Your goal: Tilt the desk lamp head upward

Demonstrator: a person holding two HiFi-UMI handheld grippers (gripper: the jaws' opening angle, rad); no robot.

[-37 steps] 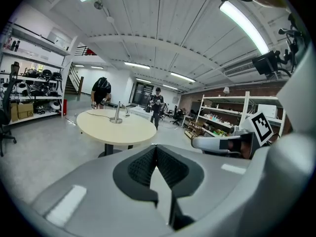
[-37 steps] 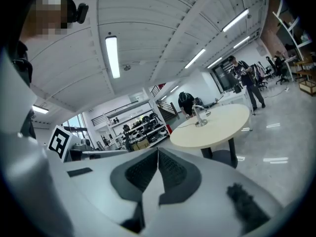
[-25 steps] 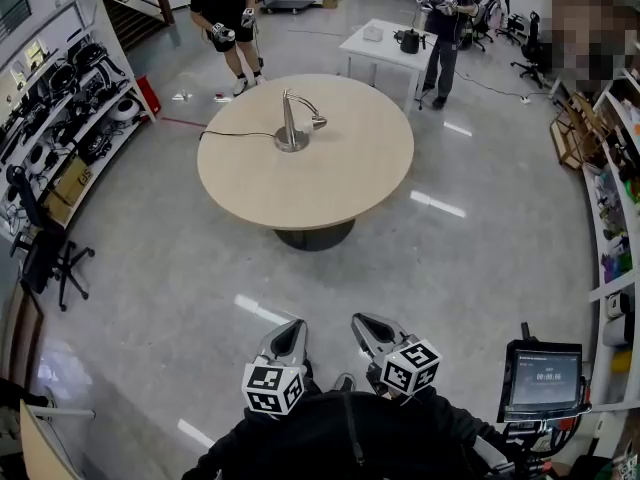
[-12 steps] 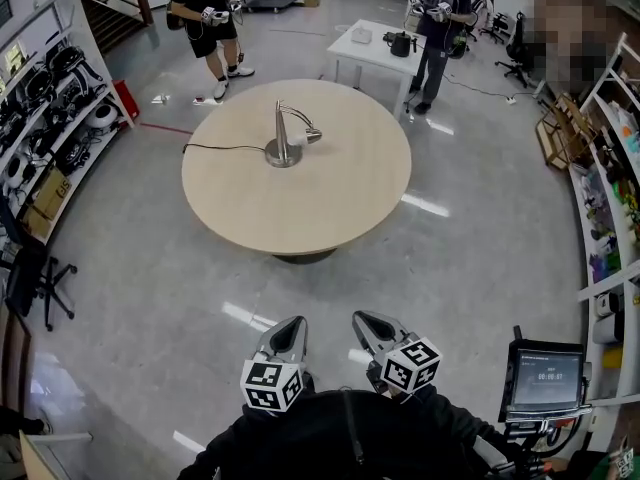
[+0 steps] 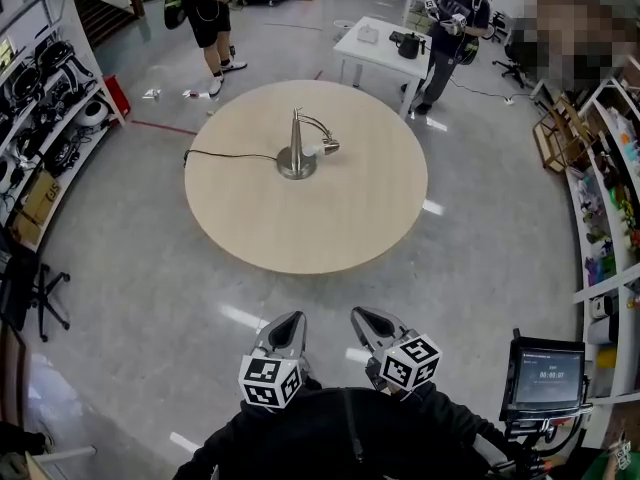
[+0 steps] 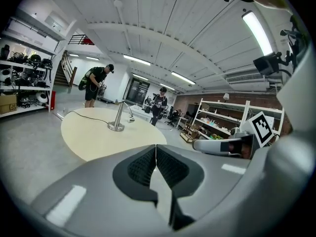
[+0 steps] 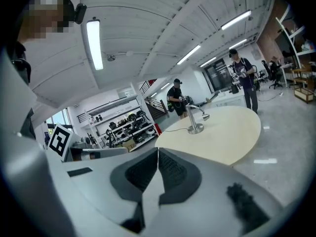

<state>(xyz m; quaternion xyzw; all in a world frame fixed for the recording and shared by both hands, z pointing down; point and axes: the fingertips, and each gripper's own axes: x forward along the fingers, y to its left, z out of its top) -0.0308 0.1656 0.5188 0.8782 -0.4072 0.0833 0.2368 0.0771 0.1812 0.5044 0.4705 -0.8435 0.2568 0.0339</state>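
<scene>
A silver desk lamp (image 5: pixel 300 148) stands on a round beige table (image 5: pixel 330 218), a little left of its middle. Its head (image 5: pixel 328 148) hangs to the right on a curved neck, and a black cord (image 5: pixel 225 154) runs off the table's left edge. The lamp also shows far off in the left gripper view (image 6: pixel 118 118) and the right gripper view (image 7: pixel 195 118). My left gripper (image 5: pixel 288 323) and right gripper (image 5: pixel 366 320) are held close to my body, well short of the table. Both are shut with nothing between the jaws.
Two people stand beyond the table, one at the back left (image 5: pixel 208 8) and one at the back right (image 5: pixel 450 23) beside a white table (image 5: pixel 385 53). Shelves line the left wall (image 5: pixel 40 98) and right wall (image 5: pixel 610 198). A screen on a stand (image 5: pixel 545 380) is at my right.
The table and lamp have come nearer and lower in the head view as I walk toward them. Both grippers stay shut in front of my body.
</scene>
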